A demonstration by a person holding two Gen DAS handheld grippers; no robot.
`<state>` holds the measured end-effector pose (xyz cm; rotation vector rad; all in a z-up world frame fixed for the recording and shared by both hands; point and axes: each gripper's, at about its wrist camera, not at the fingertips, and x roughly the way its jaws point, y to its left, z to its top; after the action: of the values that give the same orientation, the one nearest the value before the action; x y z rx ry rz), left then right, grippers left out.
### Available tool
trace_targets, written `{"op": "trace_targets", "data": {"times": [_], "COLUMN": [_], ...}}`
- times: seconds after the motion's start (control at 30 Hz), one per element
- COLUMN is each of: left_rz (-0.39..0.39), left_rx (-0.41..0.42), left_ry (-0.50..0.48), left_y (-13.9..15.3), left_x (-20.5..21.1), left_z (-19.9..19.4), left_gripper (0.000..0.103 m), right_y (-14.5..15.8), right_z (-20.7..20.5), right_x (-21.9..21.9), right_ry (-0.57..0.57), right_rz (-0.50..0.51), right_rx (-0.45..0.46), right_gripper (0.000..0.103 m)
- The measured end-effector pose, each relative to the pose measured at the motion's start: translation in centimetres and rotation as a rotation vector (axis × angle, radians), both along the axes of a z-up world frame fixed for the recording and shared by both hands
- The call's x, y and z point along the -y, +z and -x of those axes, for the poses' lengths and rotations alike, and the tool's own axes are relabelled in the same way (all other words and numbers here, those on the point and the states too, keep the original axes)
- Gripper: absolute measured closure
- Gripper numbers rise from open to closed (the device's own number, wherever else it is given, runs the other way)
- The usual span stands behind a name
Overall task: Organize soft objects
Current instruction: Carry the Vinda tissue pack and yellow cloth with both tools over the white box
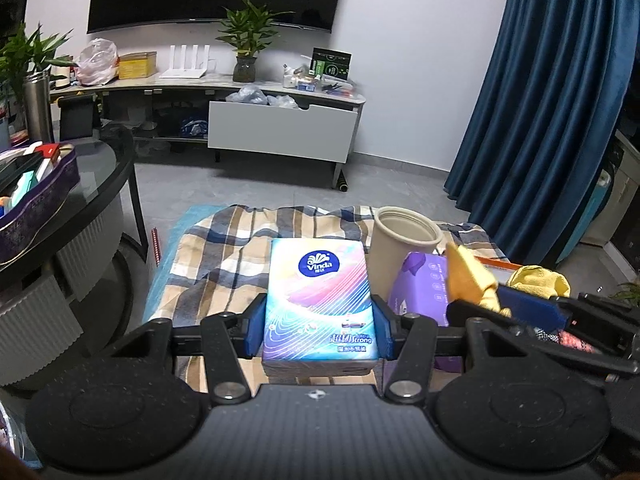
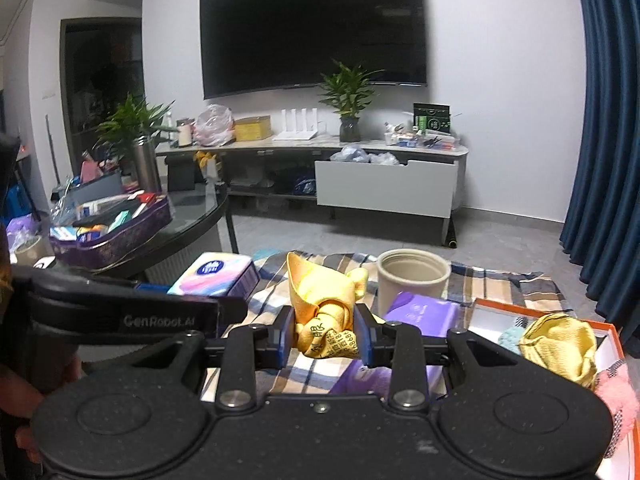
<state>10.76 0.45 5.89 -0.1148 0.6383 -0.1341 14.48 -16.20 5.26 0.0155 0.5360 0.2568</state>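
We hold a rectangular, rainbow-coloured pack of tissues point(image 1: 318, 300) in our left gripper point(image 1: 318, 326), the blue pads of the jaws pressed against its two long sides, so that it hangs above the blue, tan and white checked cloth point(image 1: 224, 248) spread over the floor. Our right gripper point(image 2: 325, 338) has its jaws drawn narrow around a knotted yellow cloth with dark printed characters point(image 2: 326, 308), whose loose end stands up beyond the pads. On the checked cloth, ahead of both grippers, a beige cylindrical cup point(image 2: 412, 276) stands upright, and just in front of it lies a purple soft pack point(image 2: 424, 314). To the right an orange-rimmed shallow box point(image 2: 560, 320) holds a crumpled yellow towel point(image 2: 560, 344) and something pale blue and knitted point(image 2: 510, 336). At the left stands a round dark glass table point(image 2: 196, 220) carrying a purple tin point(image 2: 120, 236) full of small boxes.
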Motion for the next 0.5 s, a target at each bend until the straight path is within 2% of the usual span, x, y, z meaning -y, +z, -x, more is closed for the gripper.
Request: {"op": "trace_targets", "data": {"times": [0.5], "left_rz": [0.000], "left_rx": [-0.003], "left_ry": [-0.059], "left_y": [0.7], "left_x": [2.3], "left_z": [-0.3], "left_gripper": [0.049], "right_y": [1.3], "right_z": [0.5], "right_x": [3.5], "right_ry": [-0.070], "right_rz": [-0.028], "right_rx": [0.029], "right_gripper": [0.063]}}
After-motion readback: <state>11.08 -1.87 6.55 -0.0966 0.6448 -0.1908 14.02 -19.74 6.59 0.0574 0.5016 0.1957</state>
